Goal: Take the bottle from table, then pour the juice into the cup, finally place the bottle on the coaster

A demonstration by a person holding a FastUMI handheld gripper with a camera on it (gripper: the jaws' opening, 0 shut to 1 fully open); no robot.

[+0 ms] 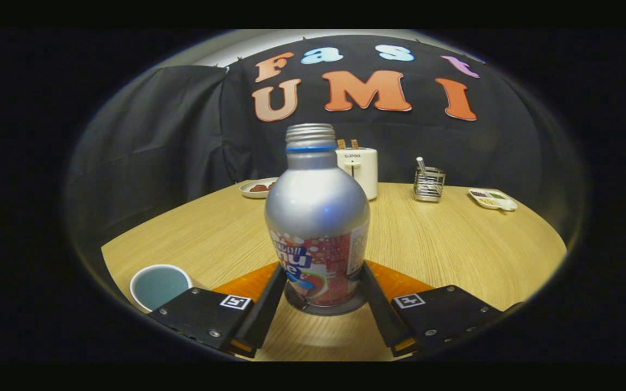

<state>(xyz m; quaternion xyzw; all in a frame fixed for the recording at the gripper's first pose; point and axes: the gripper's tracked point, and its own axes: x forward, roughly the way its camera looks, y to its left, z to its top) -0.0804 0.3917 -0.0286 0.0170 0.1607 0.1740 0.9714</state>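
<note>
A silver bottle [317, 217] with a red printed label and an uncapped threaded neck stands upright on a dark round coaster [325, 309]. My gripper [323, 270] holds it low on the label, one finger pressed against each side. An orange flat mat [400, 282] shows behind the fingers on both sides of the bottle. A white cup [160, 285] with a bluish inside stands on the table just left of the left finger.
On the round wooden table [454, 244] beyond the bottle are a white toaster [359, 169], a small plate of food [257, 187], a wire utensil holder [429, 183] and a white divided dish [492, 199]. Black cloth walls the booth behind.
</note>
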